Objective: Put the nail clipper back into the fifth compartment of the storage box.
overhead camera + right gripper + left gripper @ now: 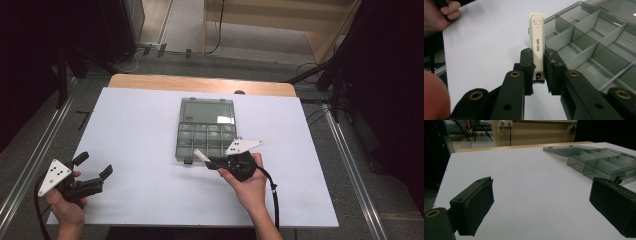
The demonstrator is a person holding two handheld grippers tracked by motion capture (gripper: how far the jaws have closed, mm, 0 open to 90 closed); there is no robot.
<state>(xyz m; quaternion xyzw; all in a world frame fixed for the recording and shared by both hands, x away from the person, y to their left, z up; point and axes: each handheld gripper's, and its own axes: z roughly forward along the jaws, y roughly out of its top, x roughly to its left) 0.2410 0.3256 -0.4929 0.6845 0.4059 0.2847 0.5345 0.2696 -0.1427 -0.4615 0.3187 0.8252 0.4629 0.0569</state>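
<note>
Starting at my left, my left gripper [95,167] rests near the table's near-left corner with its jaws spread wide and nothing between them; in the left gripper view only bare white table [529,185] lies between the two black pads, and the organizer box [599,161] sits well off to the right of them. That hand is far from the work, so I judge it has no part in the coming move.

Moving right, my right gripper [212,161] is pinching a slim cream nail clipper [537,47] by its rear end, the pads pressed on its two flat sides. Its long axis runs straight out along my jaws, the free tip pointing ahead and away from me.

The grey divided box [207,131] lies open just beyond and to the right of that tip; in the right gripper view its near compartments [584,50] are beside the clipper, not under it. So the move, as I judge it, turns on carrying the clipper rightward over the box rim before letting go.
</note>
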